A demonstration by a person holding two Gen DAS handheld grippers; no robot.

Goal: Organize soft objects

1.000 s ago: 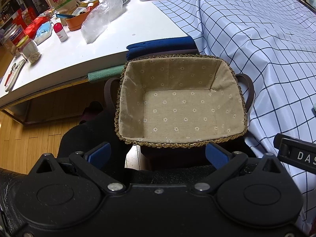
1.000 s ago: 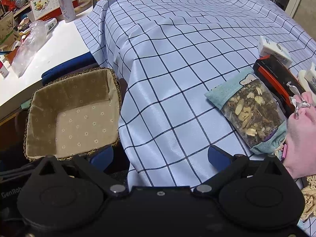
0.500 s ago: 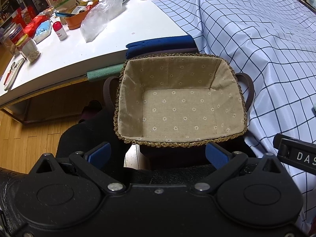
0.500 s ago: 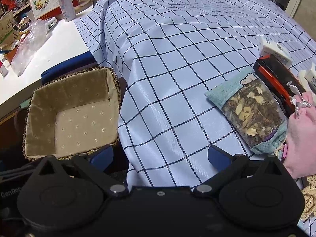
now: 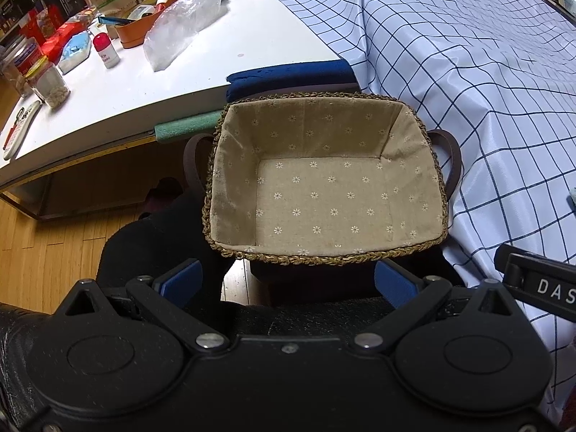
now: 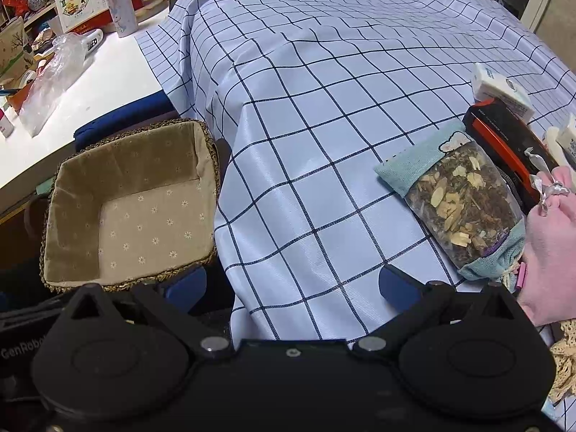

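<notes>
Left tongs [image 5: 286, 282]: blue-padded fingers spread wide, gripping nothing; they sit just short of the near rim of the basket.
Right tongs [image 6: 293, 288]: blue-padded fingers likewise wide apart and empty, held above the checked cloth.
Square woven basket with beige floral fabric lining [image 5: 396, 252] [image 6: 201, 144]: empty, with a dark loop handle at each side; it stands lower than the cloth-covered surface, just beside its hanging edge.
White cloth with dark blue grid lines [image 6: 324, 115]: drapes over a raised surface and hangs down at the basket side.
Teal fabric pouch with a clear window showing dried herbs [image 6: 460, 205]: lies flat on the cloth, to the right of the right tongs and well apart from the basket.
Hand [image 6: 550, 252]: rests at the right edge, touching the pouch's near end.
White tabletop [image 5: 223, 46]: behind the basket, carrying jars, a crumpled clear plastic bag [image 5: 180, 39] and boxes.
</notes>
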